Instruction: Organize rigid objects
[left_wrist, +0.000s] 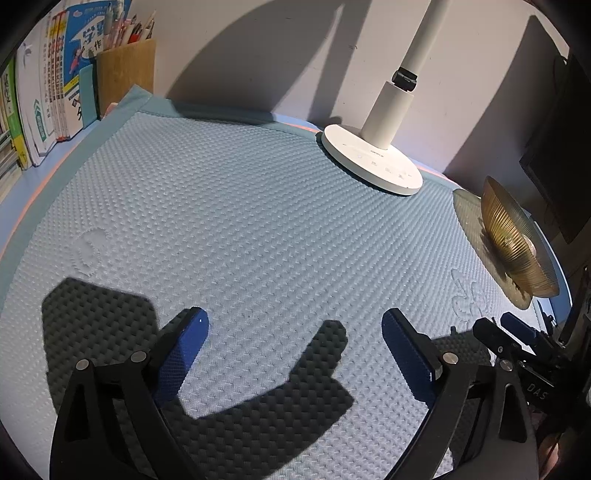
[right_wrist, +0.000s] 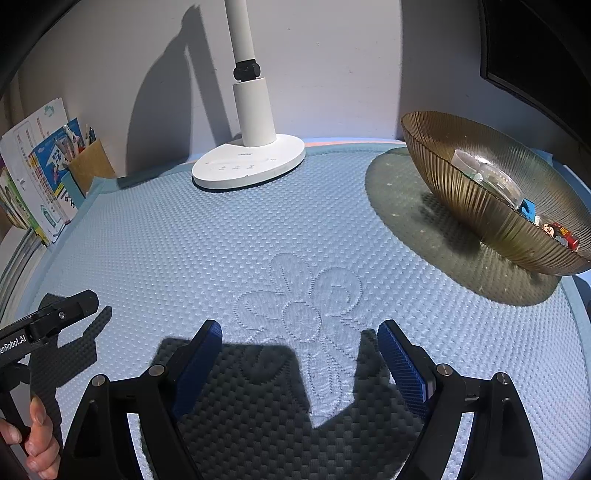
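Observation:
A ribbed amber glass bowl (right_wrist: 491, 206) stands at the right of the blue textured mat (right_wrist: 221, 251). Inside it lie a clear plastic cup (right_wrist: 487, 177), a blue piece (right_wrist: 528, 210) and a small red toy (right_wrist: 561, 232). The bowl also shows at the right edge of the left wrist view (left_wrist: 513, 236). My left gripper (left_wrist: 295, 325) is open and empty above the mat. My right gripper (right_wrist: 299, 332) is open and empty over an embossed flower pattern (right_wrist: 306, 295), well short of the bowl. The right gripper shows in the left wrist view (left_wrist: 517, 339) and the left one in the right wrist view (right_wrist: 55, 317).
A white desk lamp base (right_wrist: 251, 162) stands at the back of the mat, also in the left wrist view (left_wrist: 373, 158). Books (left_wrist: 40, 92) and a brown pen holder (left_wrist: 125, 74) stand at the back left. A dark monitor (left_wrist: 561, 147) is at the far right.

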